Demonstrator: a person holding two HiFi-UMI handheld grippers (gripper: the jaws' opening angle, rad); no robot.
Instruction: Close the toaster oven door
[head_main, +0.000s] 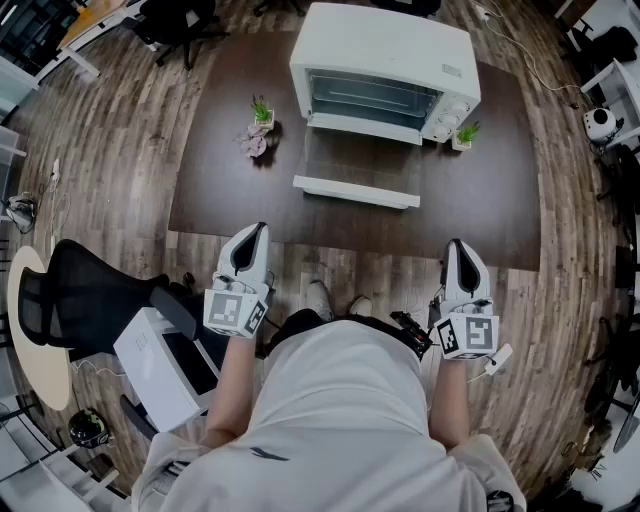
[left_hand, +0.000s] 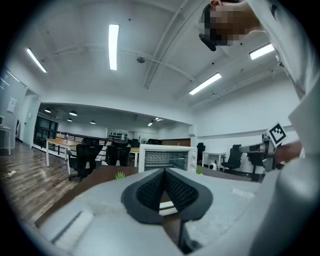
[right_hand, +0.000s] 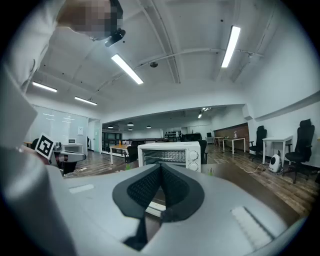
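A white toaster oven (head_main: 385, 72) stands at the back of the dark brown table (head_main: 210, 180). Its glass door (head_main: 360, 170) lies folded down flat toward me, with the white handle (head_main: 355, 192) at the near edge. My left gripper (head_main: 246, 240) is shut with nothing in it, held near the table's front edge, left of the door. My right gripper (head_main: 460, 262) is likewise shut, empty, at the front edge on the right. The oven (left_hand: 165, 157) shows straight ahead past the closed left tips (left_hand: 165, 172), and the oven (right_hand: 170, 155) also shows beyond the right tips (right_hand: 161, 167).
Two small potted plants (head_main: 260, 112) (head_main: 465, 135) flank the oven on the table. A black office chair (head_main: 85, 295) and a white box (head_main: 165, 365) stand on the wooden floor at my left. Desks and chairs fill the room beyond.
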